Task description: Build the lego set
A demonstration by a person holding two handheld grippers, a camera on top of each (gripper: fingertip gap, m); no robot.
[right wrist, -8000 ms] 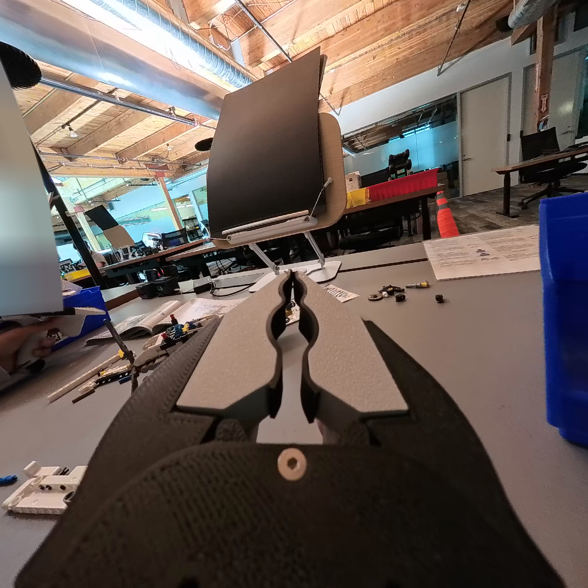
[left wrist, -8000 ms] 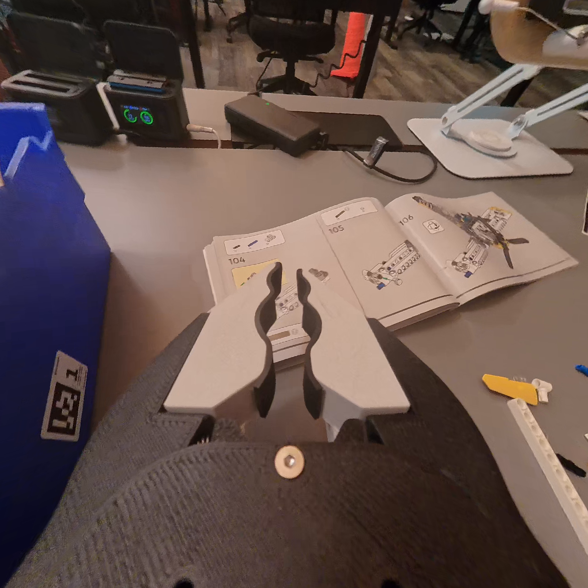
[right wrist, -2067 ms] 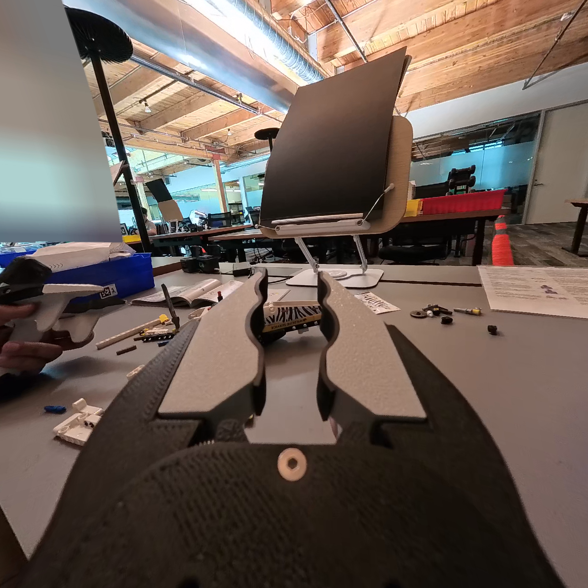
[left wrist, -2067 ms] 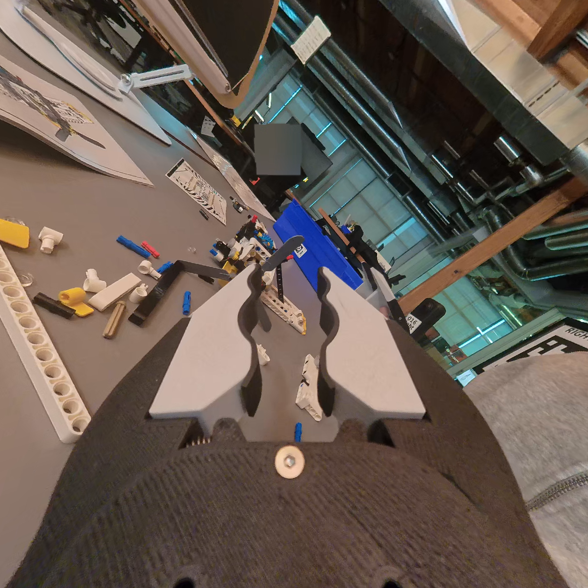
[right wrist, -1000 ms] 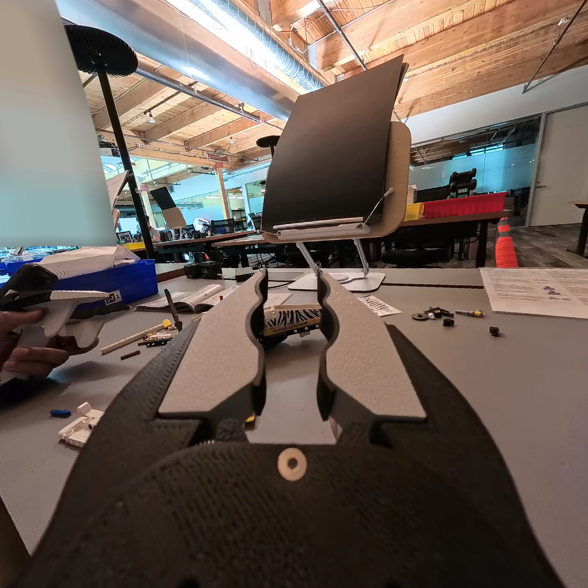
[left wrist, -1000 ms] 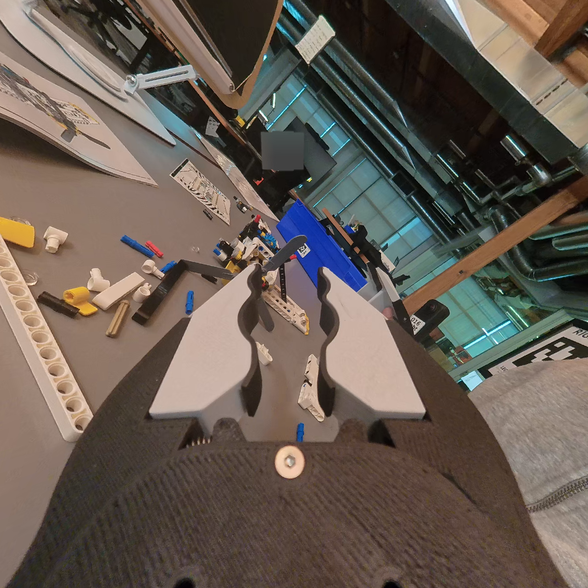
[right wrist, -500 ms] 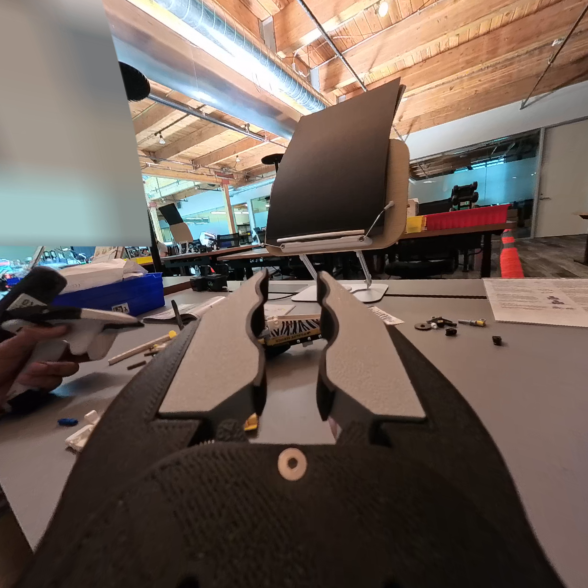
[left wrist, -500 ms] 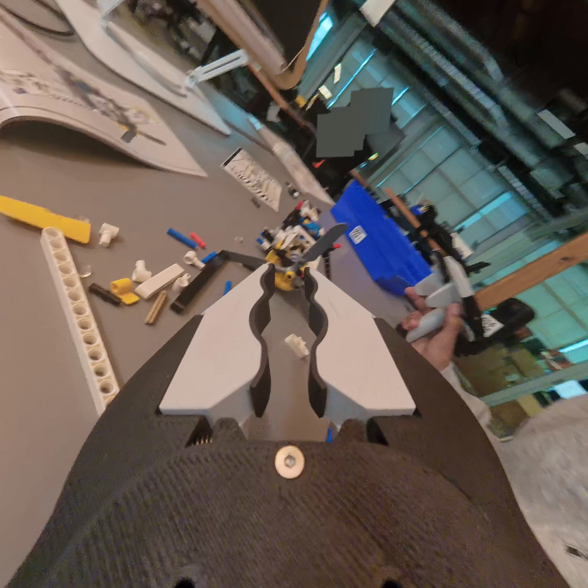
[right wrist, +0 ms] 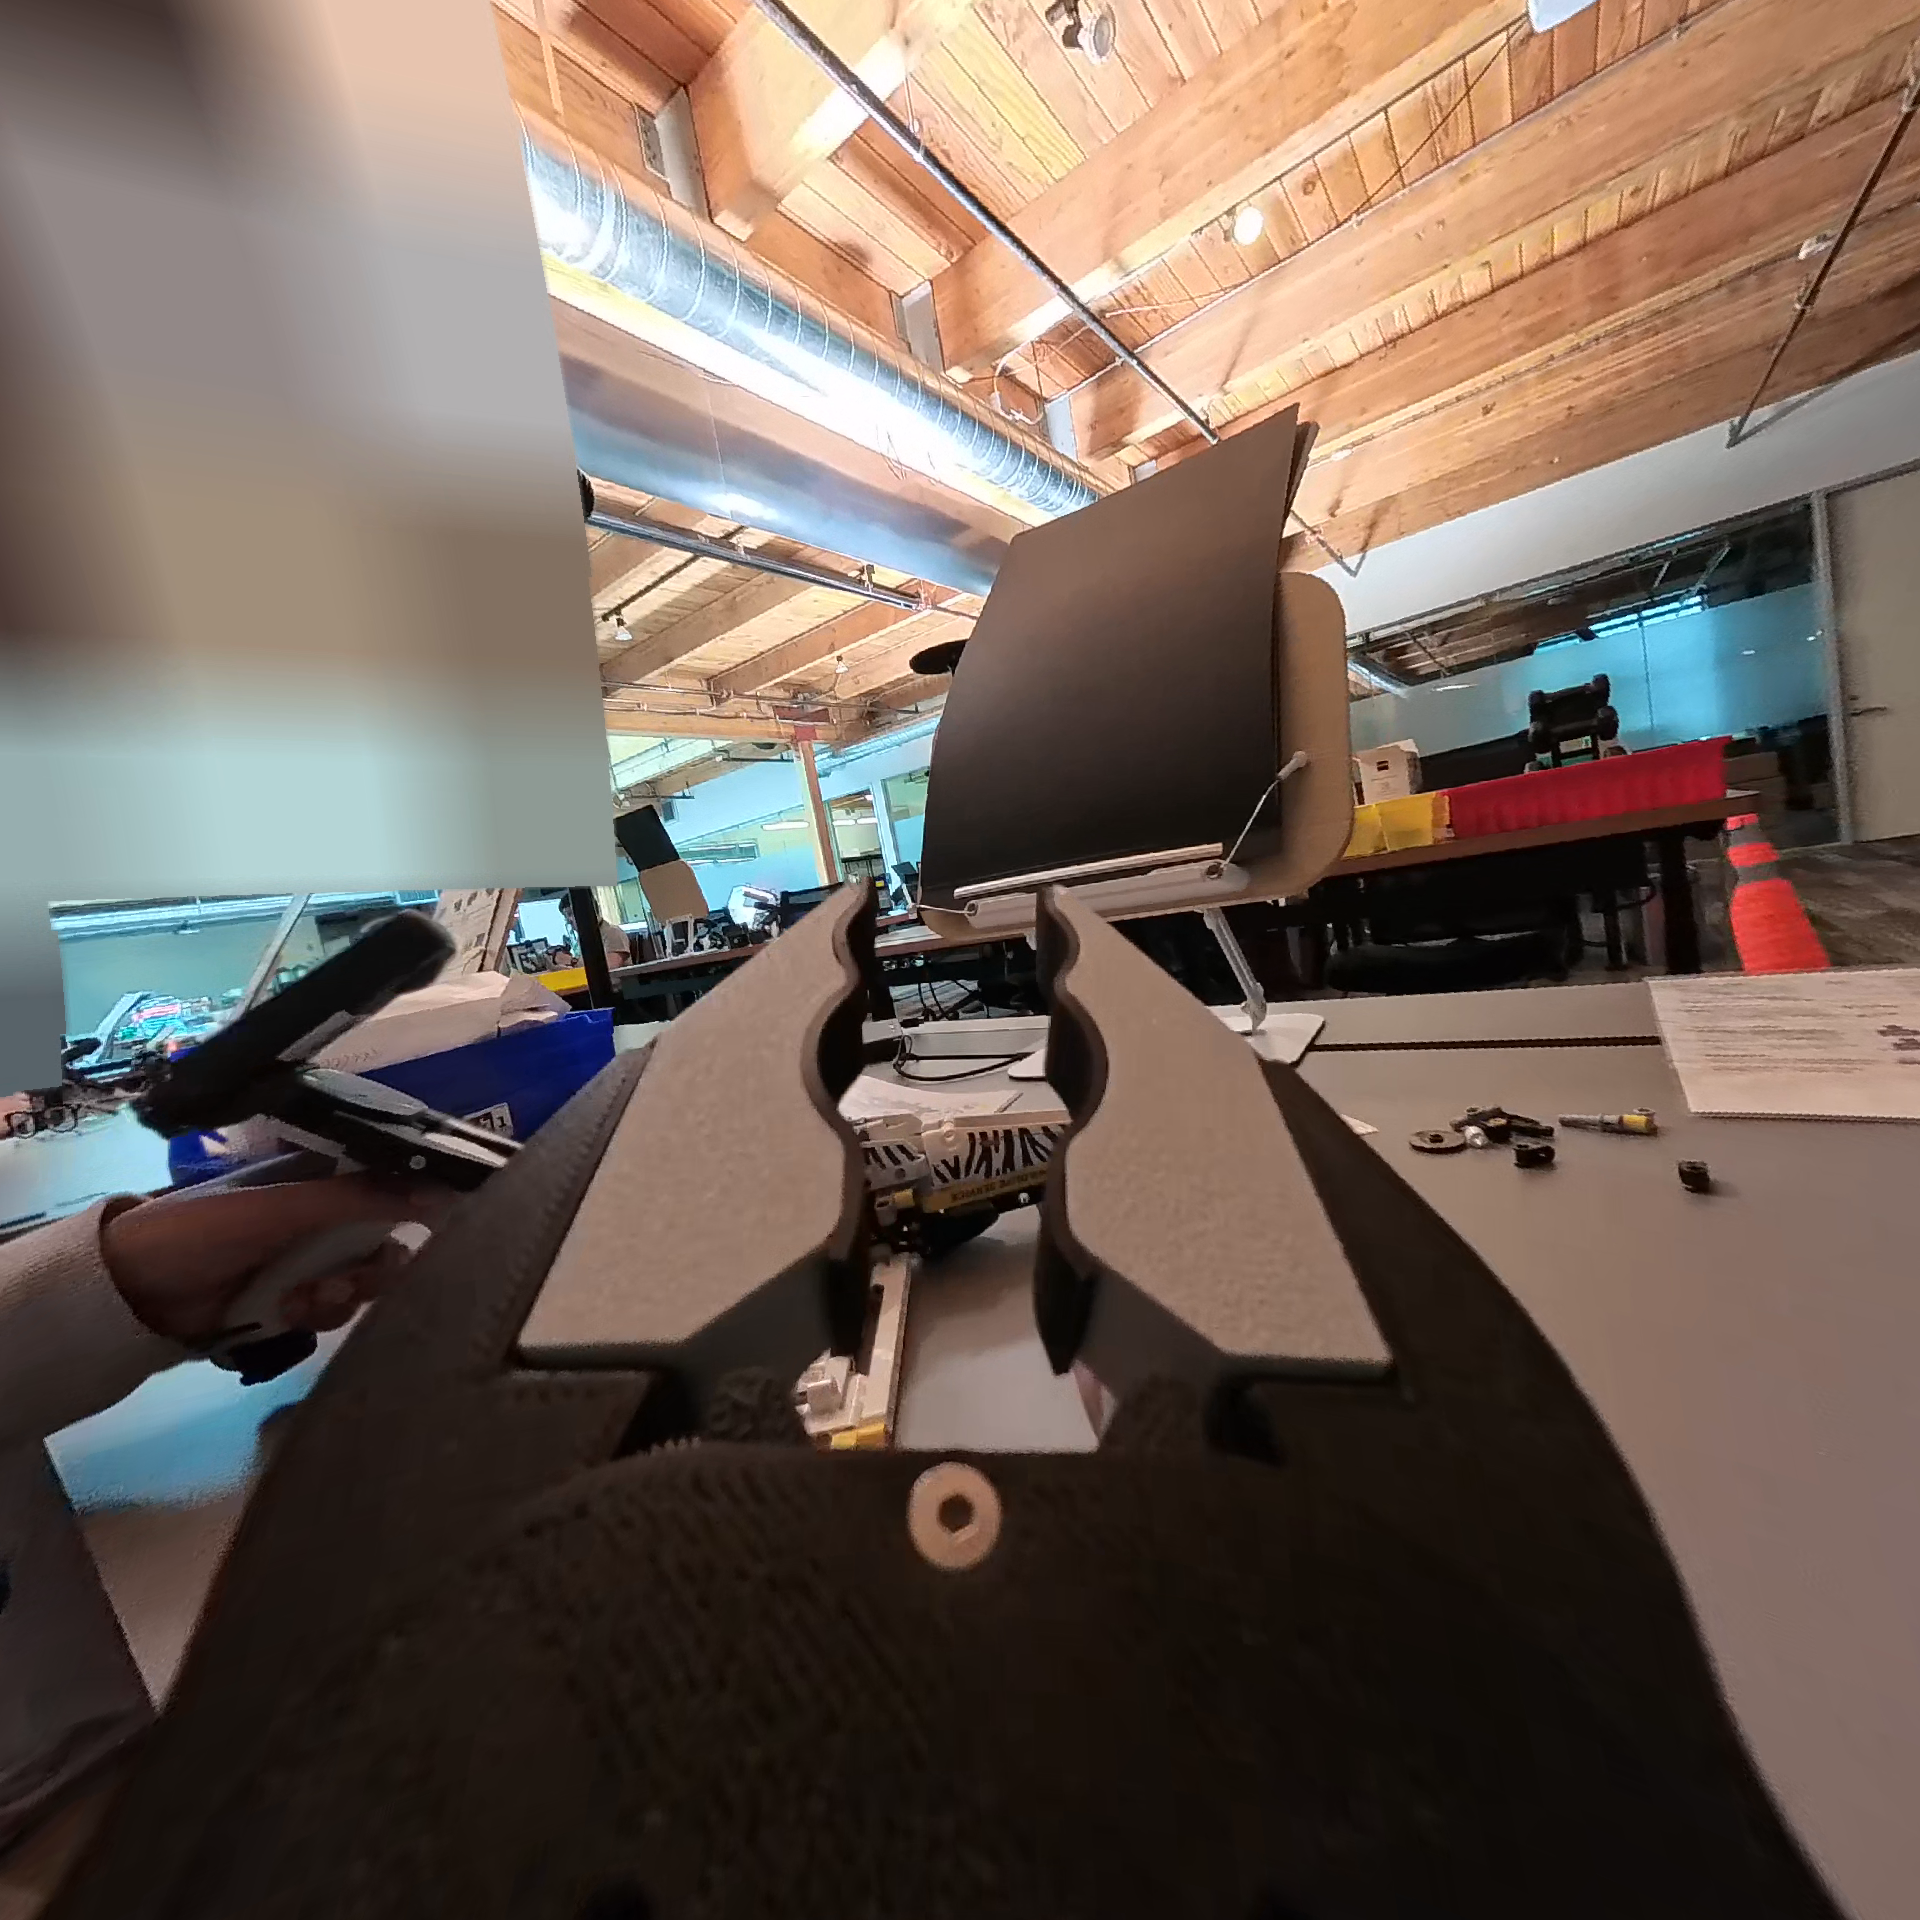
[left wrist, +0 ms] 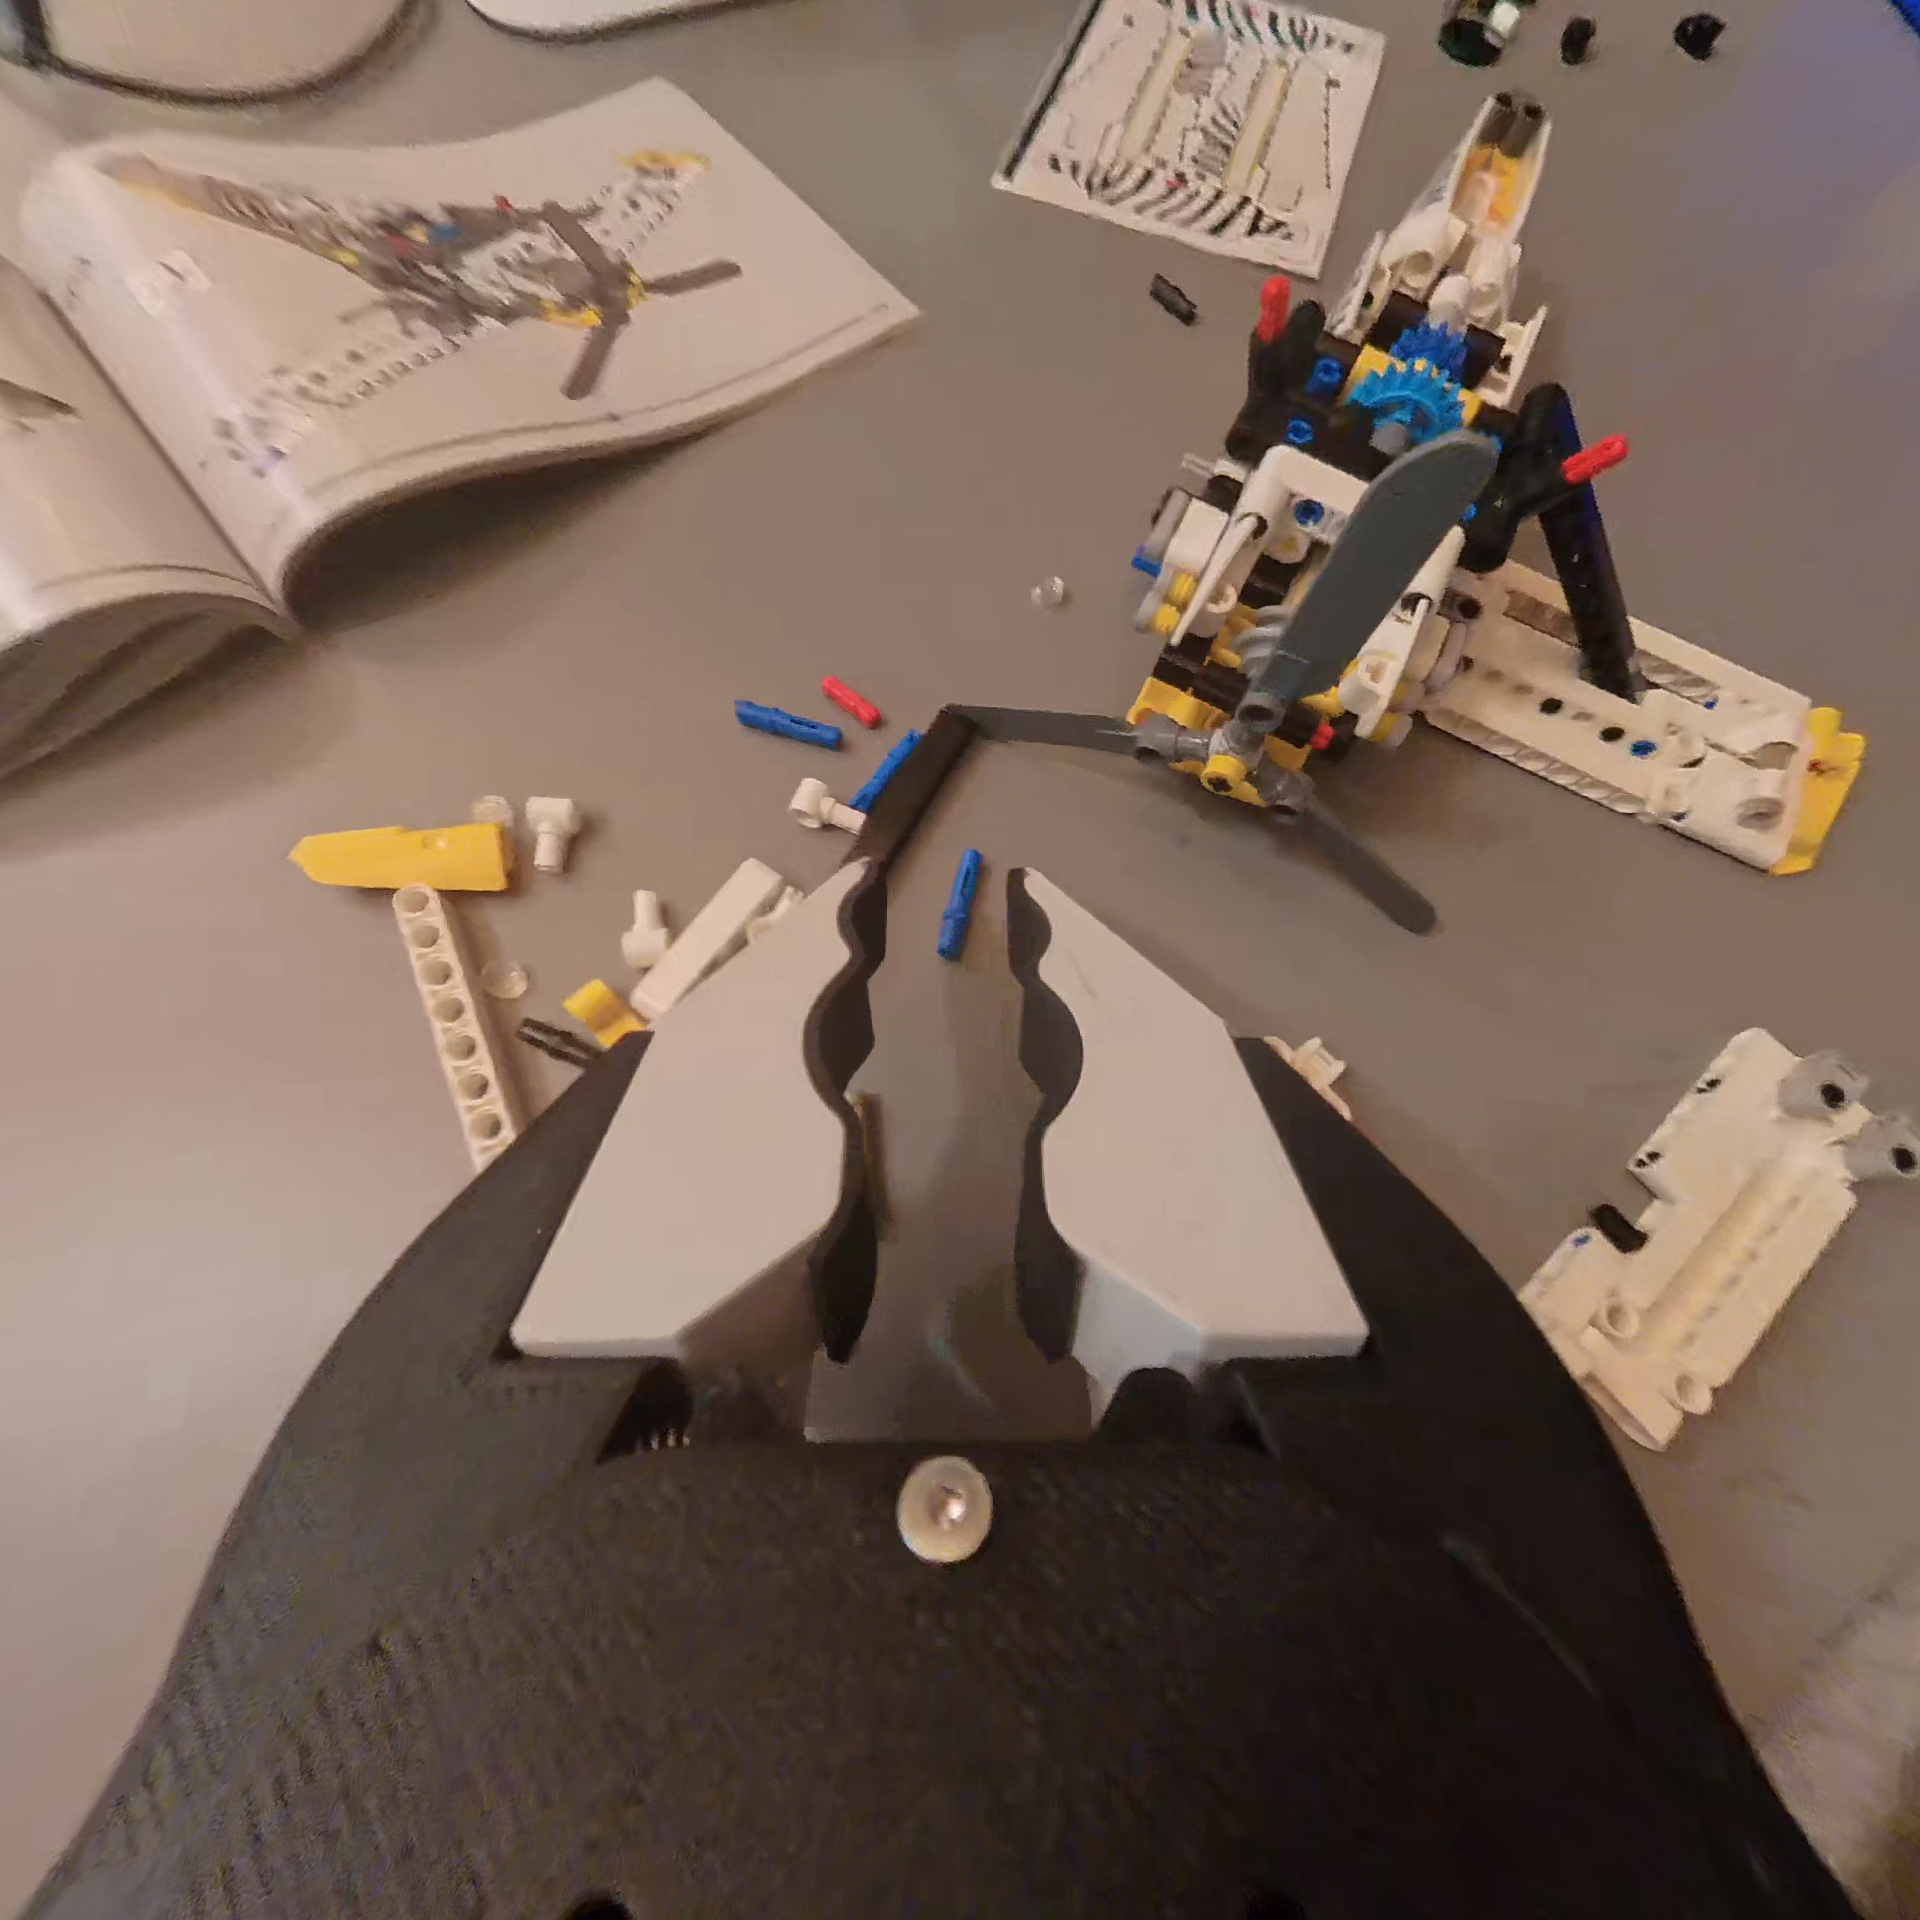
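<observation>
left gripper (left wrist: 940,883) jaws apart, blue pin (left wrist: 958,902) between tips | plane model (left wrist: 1361,540) at 1 o'clock | right gripper (right wrist: 951,904) jaws apart, empty

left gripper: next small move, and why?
Probably ease the left gripper forward and down onto the blue pin. Its fingers are open and empty, and the pin lies loose on the table, in line with the gap between the fingertips.

Blue pin (left wrist: 958,903), grey table (left wrist: 312,1195)
</observation>
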